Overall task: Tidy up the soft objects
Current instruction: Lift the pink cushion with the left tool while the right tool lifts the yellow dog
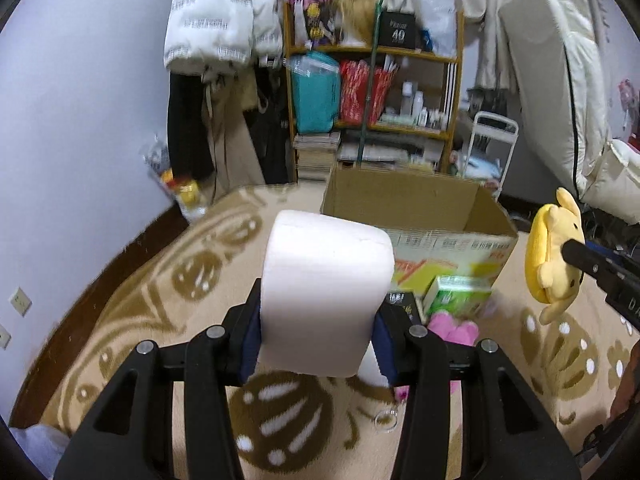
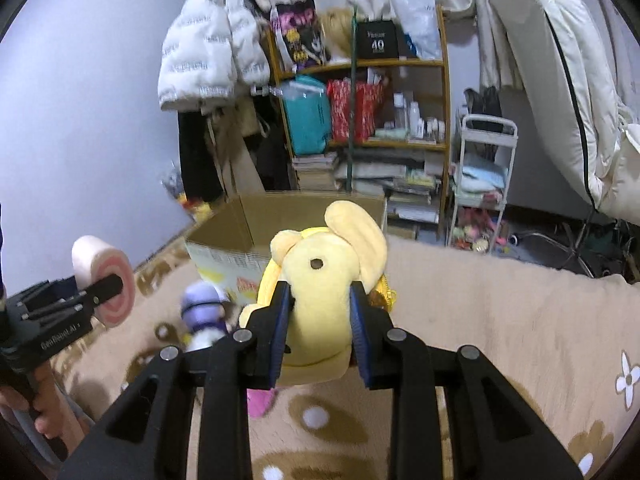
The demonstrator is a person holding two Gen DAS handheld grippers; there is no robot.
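My left gripper [image 1: 318, 320] is shut on a pale pink swirl-roll cushion [image 1: 324, 292], held above the rug; the cushion shows its pink spiral end in the right wrist view [image 2: 106, 286]. My right gripper [image 2: 320, 312] is shut on a yellow plush dog [image 2: 324, 280], also held in the air; the dog shows at the right edge of the left wrist view [image 1: 554, 256]. An open cardboard box [image 1: 420, 208] stands on the rug ahead of both grippers. A pink plush [image 1: 456, 328], a green box [image 1: 460, 294] and a purple-white plush [image 2: 202, 312] lie in front of it.
A beige patterned rug [image 1: 160, 304] covers the floor. A cluttered wooden shelf [image 1: 372, 92] and hanging coats [image 1: 220, 28] stand behind the box. A white trolley [image 2: 480, 184] and a bed with a white duvet [image 1: 568, 92] are at the right. A clear ring [image 1: 386, 420] lies on the rug.
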